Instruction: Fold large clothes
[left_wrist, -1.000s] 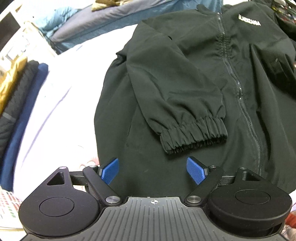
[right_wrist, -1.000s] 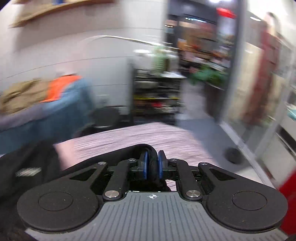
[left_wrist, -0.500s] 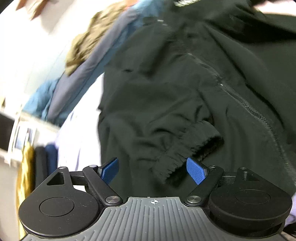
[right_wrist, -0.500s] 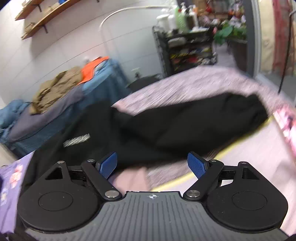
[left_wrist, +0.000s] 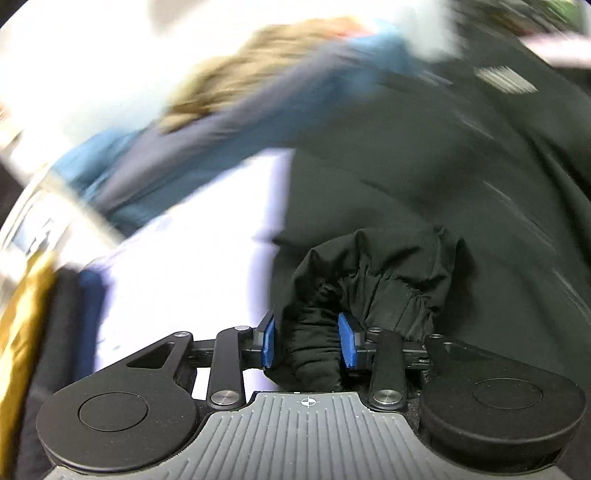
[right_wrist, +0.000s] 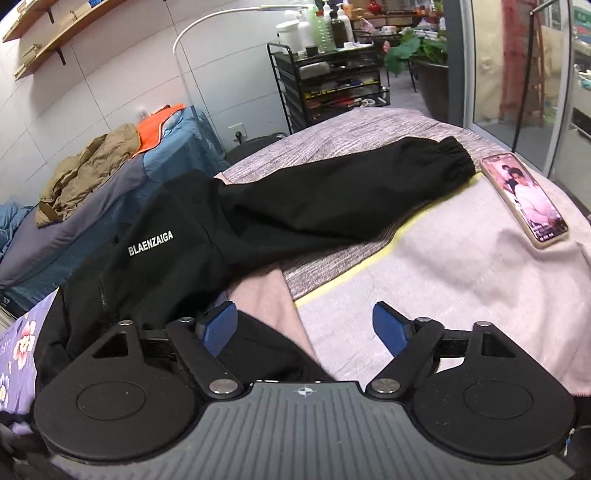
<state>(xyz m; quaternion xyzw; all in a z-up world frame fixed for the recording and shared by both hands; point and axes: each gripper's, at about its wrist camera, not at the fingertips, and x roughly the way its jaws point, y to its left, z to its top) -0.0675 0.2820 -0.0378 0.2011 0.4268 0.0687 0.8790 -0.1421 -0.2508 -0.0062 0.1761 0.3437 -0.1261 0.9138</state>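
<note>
On the left side, the left gripper (left_wrist: 307, 341) has its blue pads pinching a bunched cuff (left_wrist: 373, 291) of the black jacket (left_wrist: 424, 166), whose body spreads away to the right over a pale sheet (left_wrist: 192, 280), with everything beyond blurred. Further right, the jacket's chest with its white lettering (right_wrist: 150, 244) lies on the bed (right_wrist: 424, 280), its other sleeve (right_wrist: 332, 195) stretched flat toward a phone (right_wrist: 524, 199) resting just beside the cuff, while the right gripper (right_wrist: 306, 325) hovers over the jacket's edge with fingers spread wide, holding nothing
</note>
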